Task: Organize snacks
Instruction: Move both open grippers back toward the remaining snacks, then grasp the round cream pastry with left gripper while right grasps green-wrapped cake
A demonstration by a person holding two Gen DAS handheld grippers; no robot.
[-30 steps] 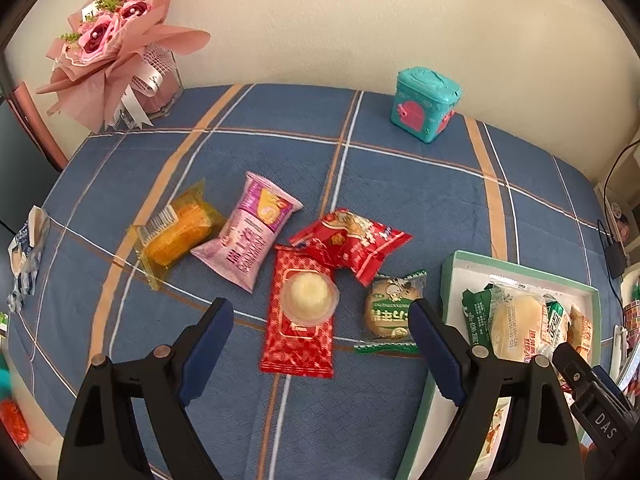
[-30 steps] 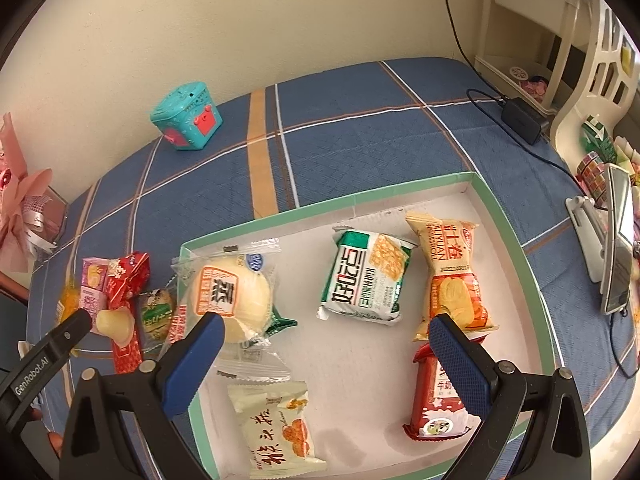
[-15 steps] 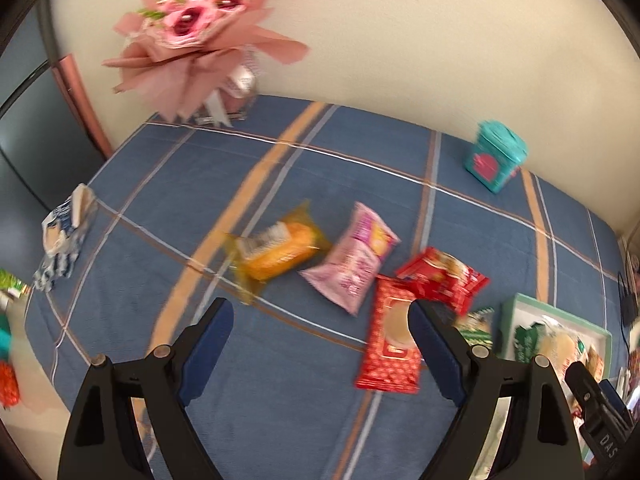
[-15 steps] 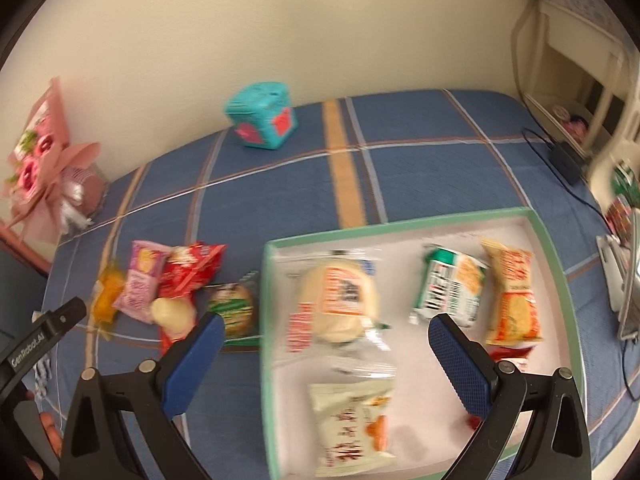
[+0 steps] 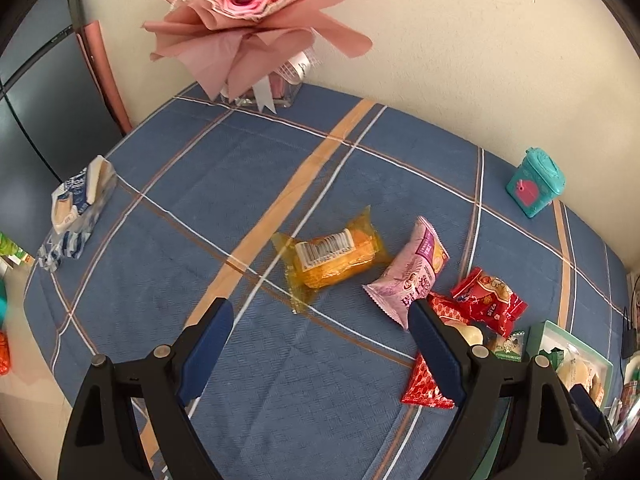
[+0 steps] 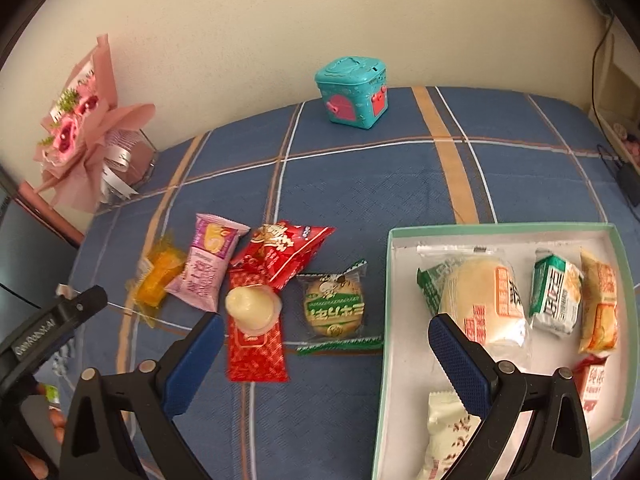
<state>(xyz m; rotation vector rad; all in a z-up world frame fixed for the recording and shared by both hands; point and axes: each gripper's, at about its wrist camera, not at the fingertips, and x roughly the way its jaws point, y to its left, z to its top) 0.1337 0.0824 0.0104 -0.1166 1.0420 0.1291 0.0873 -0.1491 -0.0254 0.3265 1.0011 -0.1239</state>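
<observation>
We are between picks — both the left gripper (image 5: 318,330) and right gripper (image 6: 320,346) hang spread, empty. Next we take the yellow packet (image 5: 332,258), at twelve o'clock, to the tray (image 6: 500,229).

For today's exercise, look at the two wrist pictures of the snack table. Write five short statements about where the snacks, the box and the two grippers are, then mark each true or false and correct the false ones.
1. The pink packet lies inside the green-rimmed box. False: it lies on the blue cloth, outside the box.
2. The round green-label biscuit lies on the cloth just beside the box. True.
3. The left gripper is shut on the orange cake packet. False: it is open and holds nothing.
4. The right gripper is open and empty. True.
5. The teal toy box stands among the loose snacks. False: it stands apart, near the wall.
</observation>
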